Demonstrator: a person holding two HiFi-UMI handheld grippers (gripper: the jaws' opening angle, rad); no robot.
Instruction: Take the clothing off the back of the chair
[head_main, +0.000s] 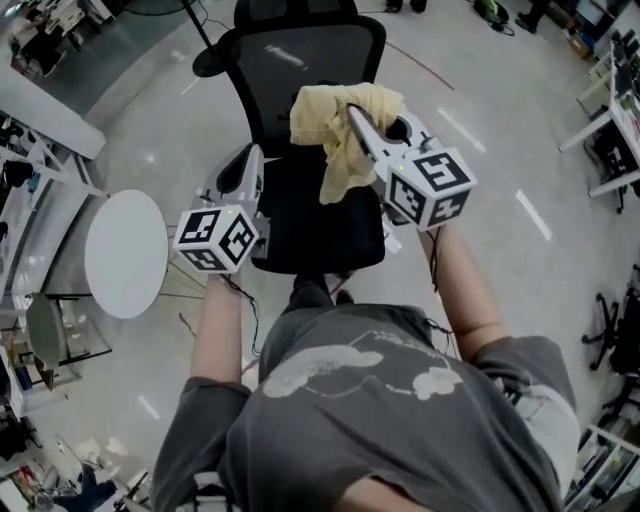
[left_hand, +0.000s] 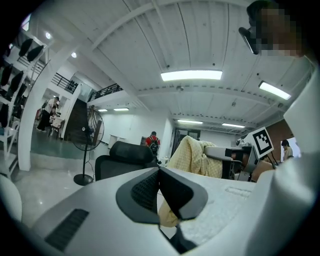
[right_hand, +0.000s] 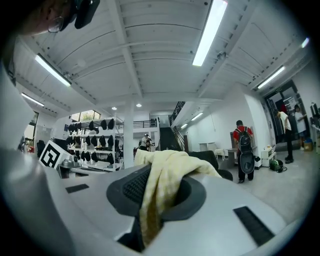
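The right tongs (head_main: 355, 115) are clamped on the yellow cloth (head_main: 325, 128), which hangs clear of the chair (head_main: 300, 65) back above the seat, while the left tongs (head_main: 252, 160) are closed and empty; only setting the cloth aside appears to remain.

Legible text: none that I can read in any of the three views.

Left gripper's marker cube (head_main: 218, 238) and right gripper's marker cube (head_main: 432, 187): the faces carry black-and-white square code patterns, with no letters or digits. The same kind of pattern shows on one face in the left gripper view (left_hand: 263, 142) and in the right gripper view (right_hand: 50, 154).

T-shirt print (head_main: 340, 368): pale cloud-like shapes on grey cloth, with no lettering I can make out.

Background shelves, desks and walls are too small and blurred for me to read any sign or label.
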